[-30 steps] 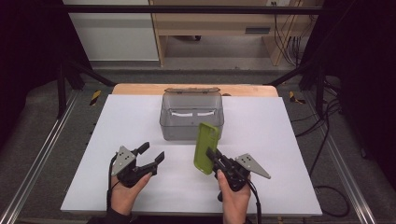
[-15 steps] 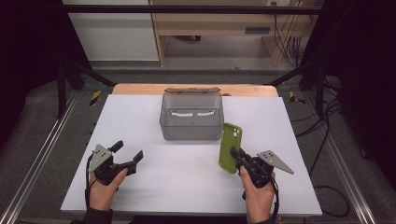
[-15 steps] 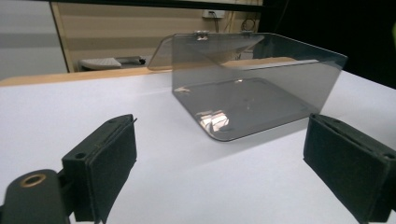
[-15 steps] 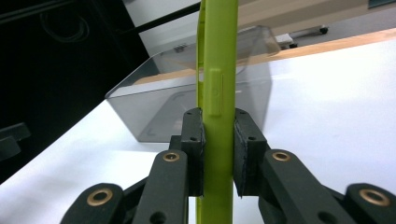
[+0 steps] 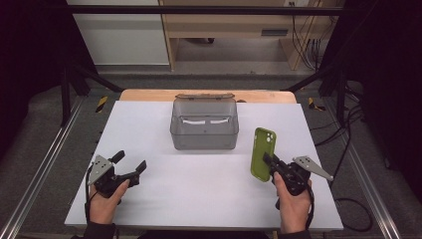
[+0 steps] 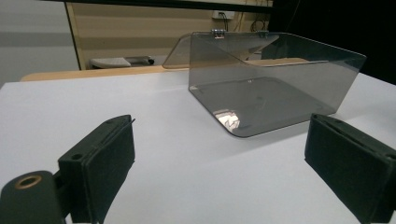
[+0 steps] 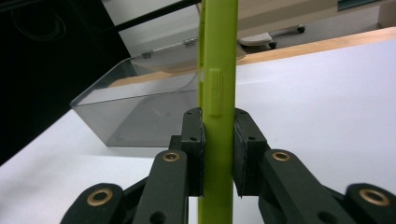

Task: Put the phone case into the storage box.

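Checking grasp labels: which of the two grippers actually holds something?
The right gripper, shut on the green phone case; the left gripper stands open with nothing between its jaws.

In the right gripper view, the green phone [image 7: 217,93] is running off both the top and bottom edges, and it is hiding part of the grey box [image 7: 140,112] behind it. The jaws are covering a stretch of its sides. In the left gripper view, both jaws are being cut by the bottom edge. In the high view, the person's forearms are leaving the frame at the bottom.
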### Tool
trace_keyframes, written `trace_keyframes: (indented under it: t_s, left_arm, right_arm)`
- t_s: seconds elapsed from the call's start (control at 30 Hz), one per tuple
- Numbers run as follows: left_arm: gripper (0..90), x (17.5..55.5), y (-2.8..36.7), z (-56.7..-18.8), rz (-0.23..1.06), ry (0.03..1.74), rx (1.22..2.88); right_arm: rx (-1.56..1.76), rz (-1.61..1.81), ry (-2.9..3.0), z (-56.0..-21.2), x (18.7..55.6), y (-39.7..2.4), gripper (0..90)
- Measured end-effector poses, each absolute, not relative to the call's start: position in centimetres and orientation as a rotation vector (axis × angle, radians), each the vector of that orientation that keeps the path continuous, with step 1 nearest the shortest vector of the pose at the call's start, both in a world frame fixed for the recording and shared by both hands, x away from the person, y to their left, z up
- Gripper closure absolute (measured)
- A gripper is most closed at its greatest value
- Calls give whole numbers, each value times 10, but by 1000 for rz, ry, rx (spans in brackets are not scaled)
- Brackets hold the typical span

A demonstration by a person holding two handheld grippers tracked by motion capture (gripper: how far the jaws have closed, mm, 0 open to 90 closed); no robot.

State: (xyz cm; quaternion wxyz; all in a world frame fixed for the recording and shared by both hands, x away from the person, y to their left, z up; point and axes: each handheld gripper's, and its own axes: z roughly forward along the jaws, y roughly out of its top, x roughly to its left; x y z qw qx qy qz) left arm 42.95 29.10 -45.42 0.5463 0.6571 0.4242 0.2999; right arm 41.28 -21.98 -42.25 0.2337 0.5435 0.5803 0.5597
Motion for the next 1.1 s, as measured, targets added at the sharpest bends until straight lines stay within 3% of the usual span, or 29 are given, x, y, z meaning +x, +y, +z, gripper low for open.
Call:
trace_keyframes:
  t_s: [0.5, 1.1]
  left_arm:
    - [17, 436, 295, -464, 706, 1006, 1571]
    - [20, 435, 298, -464, 700, 994, 1564]
  right_arm:
    - [1516, 1505, 1624, -409, 430, -225, 773]
    - [1436, 1396, 1706, -338, 485, -186, 773]
